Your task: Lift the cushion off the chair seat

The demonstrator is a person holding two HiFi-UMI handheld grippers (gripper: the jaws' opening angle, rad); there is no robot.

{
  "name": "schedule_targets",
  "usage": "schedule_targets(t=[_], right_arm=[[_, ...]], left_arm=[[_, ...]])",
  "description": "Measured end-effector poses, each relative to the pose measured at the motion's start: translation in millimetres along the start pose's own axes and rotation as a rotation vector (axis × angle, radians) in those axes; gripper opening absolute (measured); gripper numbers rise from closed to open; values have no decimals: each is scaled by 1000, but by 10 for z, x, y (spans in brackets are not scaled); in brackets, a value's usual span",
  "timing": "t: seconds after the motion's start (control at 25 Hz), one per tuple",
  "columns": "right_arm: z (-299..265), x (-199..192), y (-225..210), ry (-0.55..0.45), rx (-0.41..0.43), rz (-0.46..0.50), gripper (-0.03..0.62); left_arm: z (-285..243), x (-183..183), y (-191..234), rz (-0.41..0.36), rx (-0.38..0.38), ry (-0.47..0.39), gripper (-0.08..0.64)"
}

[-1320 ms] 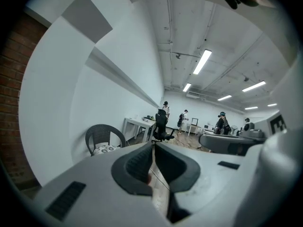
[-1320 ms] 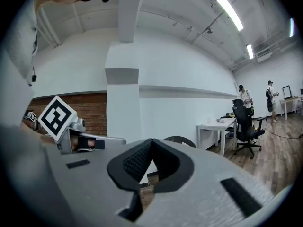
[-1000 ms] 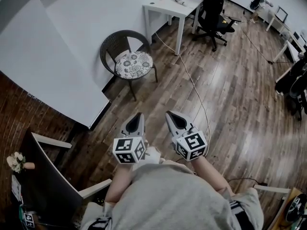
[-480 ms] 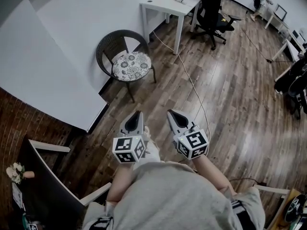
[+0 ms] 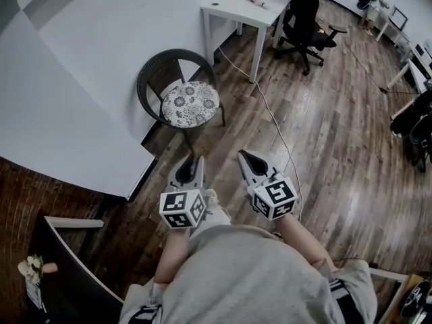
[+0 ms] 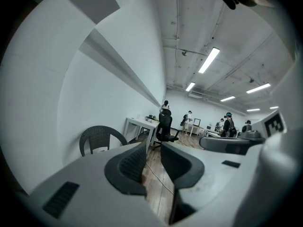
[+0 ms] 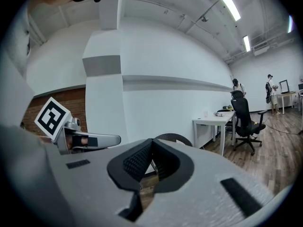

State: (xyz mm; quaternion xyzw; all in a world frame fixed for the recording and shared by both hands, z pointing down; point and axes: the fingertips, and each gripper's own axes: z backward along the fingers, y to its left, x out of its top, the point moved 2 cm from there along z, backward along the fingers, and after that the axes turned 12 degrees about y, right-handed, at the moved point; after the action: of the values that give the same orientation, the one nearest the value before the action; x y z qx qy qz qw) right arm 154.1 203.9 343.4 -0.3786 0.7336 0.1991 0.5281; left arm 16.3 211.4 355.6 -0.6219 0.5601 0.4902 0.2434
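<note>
A dark wooden plank floor (image 5: 337, 140) fills the right and centre of the head view. Upper left of centre, a round dark wicker chair (image 5: 156, 71) stands on it with a flower-patterned cushion (image 5: 191, 103) flat on its seat. Near the top edge stand a white table (image 5: 233, 9) bearing small items and a black office chair (image 5: 305, 19); a pale cable (image 5: 270, 117) trails across the boards.

Left hand-held gripper (image 5: 196, 160) — jaws just now opening slightly, empty; right hand-held gripper (image 5: 243, 156) — jaws together.
</note>
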Motion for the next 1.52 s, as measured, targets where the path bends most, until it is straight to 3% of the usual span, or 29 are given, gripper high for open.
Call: schedule_targets(t=[0.76,1.08,1.52], right_arm=[[-1696,862,-564,0,-46,-12,2],[-2267,990,-708,16,-40,-9,2],[-2660,946,-1011,66,-38,-16,2]], left_arm=[[-1270,947,1271,-22,-32,21,154],[-1676,1135,1682,-35,-26,33,164],[-2132,1141,1917,-1,9,70,165]])
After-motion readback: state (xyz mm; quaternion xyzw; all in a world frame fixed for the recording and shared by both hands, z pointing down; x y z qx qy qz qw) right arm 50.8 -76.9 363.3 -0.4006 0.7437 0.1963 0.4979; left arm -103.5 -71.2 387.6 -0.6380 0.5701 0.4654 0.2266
